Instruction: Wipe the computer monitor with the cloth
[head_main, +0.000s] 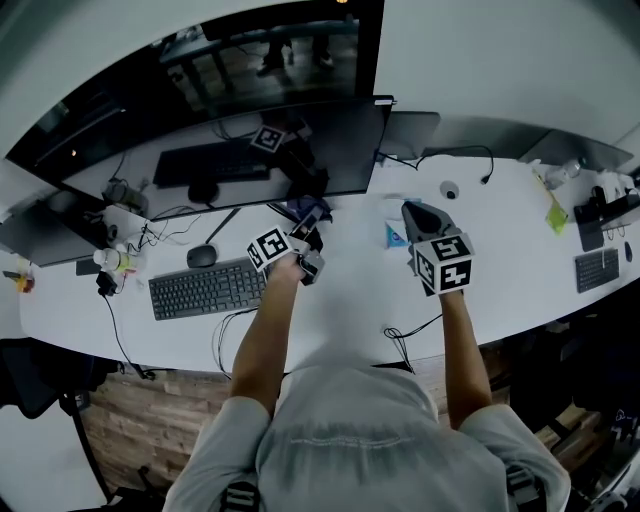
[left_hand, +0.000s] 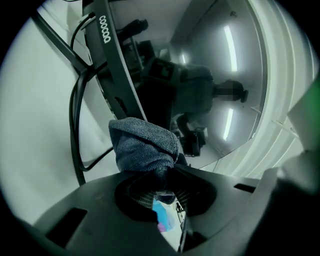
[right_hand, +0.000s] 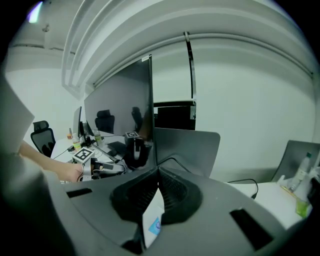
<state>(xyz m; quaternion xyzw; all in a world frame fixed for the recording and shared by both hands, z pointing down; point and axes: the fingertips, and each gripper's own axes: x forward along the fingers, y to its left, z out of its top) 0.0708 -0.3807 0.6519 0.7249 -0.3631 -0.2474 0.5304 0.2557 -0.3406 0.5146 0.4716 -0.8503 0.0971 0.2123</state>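
Observation:
The wide curved monitor (head_main: 200, 110) stands dark at the back of the white desk (head_main: 330, 300). My left gripper (head_main: 310, 232) is shut on a bunched dark blue cloth (head_main: 305, 210), held just under the screen's lower edge near its stand. In the left gripper view the cloth (left_hand: 142, 145) bulges out above the closed left gripper (left_hand: 172, 167), with the glossy monitor (left_hand: 215, 75) right behind it. My right gripper (head_main: 412, 212) hovers to the right of the screen, shut with nothing in it. In the right gripper view the right gripper (right_hand: 158, 171) points past the monitor's right edge (right_hand: 120, 107).
A grey keyboard (head_main: 205, 288) and a mouse (head_main: 201, 256) lie left of my left arm, with cables (head_main: 225, 335) trailing off the desk. A small white and blue packet (head_main: 395, 235) lies beneath the right gripper. A grey panel (head_main: 410, 135) stands behind the monitor; another keyboard (head_main: 598, 268) is far right.

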